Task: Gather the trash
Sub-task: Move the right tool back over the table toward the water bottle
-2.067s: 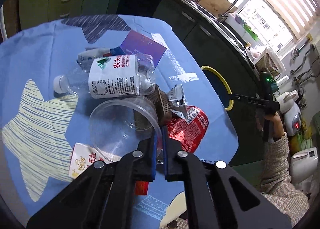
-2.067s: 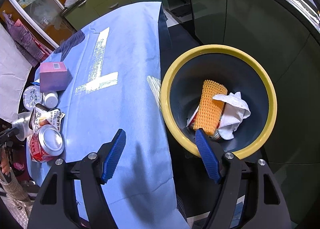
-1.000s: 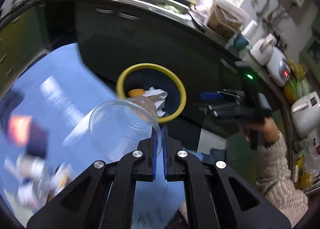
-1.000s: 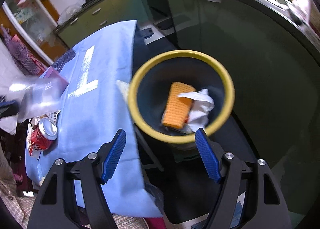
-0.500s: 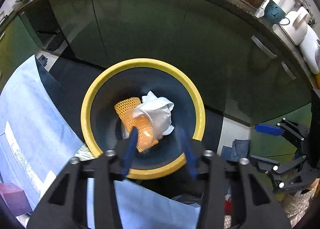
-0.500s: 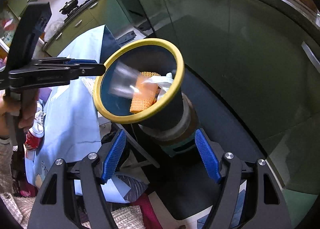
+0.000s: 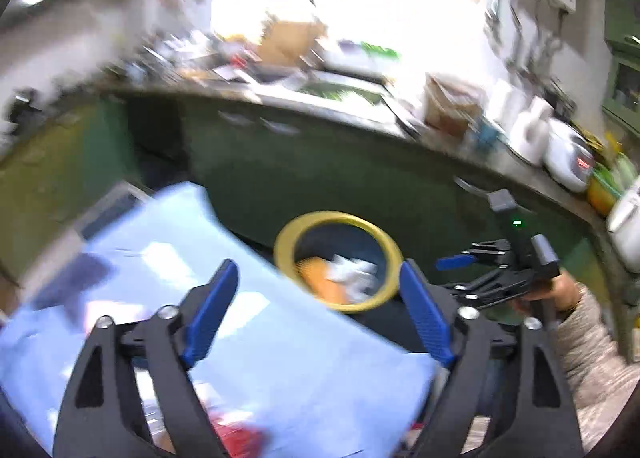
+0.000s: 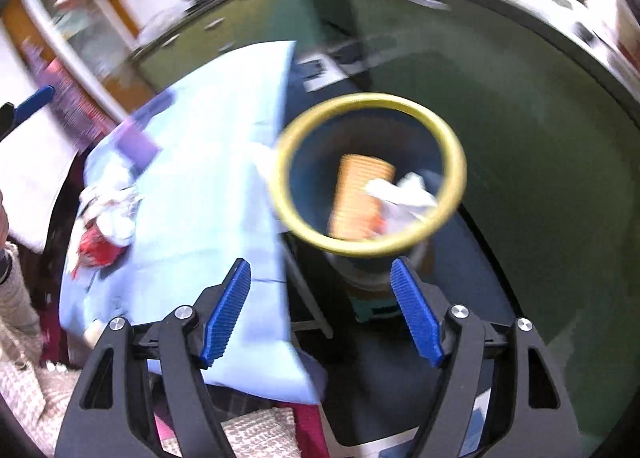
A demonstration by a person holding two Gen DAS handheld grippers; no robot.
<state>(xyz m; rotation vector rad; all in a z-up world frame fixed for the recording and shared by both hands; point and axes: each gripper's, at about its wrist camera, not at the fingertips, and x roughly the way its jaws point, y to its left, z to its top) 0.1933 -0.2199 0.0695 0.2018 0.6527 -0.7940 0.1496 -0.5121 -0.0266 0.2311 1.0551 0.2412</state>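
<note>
The dark bin with a yellow rim (image 7: 394,258) (image 8: 448,141) stands on the floor beside the table. It holds an orange mesh piece (image 8: 356,193) and crumpled white paper (image 8: 404,193). My left gripper (image 7: 320,310) is open and empty, above the blue tablecloth (image 7: 300,370), short of the bin. My right gripper (image 8: 324,314) is open and empty, low in front of the bin; it also shows in the left wrist view (image 7: 472,274). A blurred pile of trash with a red can (image 8: 94,248) lies at the table's left end. Both views are motion-blurred.
Dark green cabinets (image 7: 320,165) under a cluttered counter run behind the bin. A purple box (image 8: 138,143) lies on the blue tablecloth (image 8: 200,177). White appliances (image 7: 568,153) stand on the counter at right. The person's sleeve (image 7: 592,342) is at lower right.
My left gripper carried the clear plastic cup from the table over the bin and opened; the cup is gone from it. The left gripper has since pulled back over the table. The right gripper stayed open.
</note>
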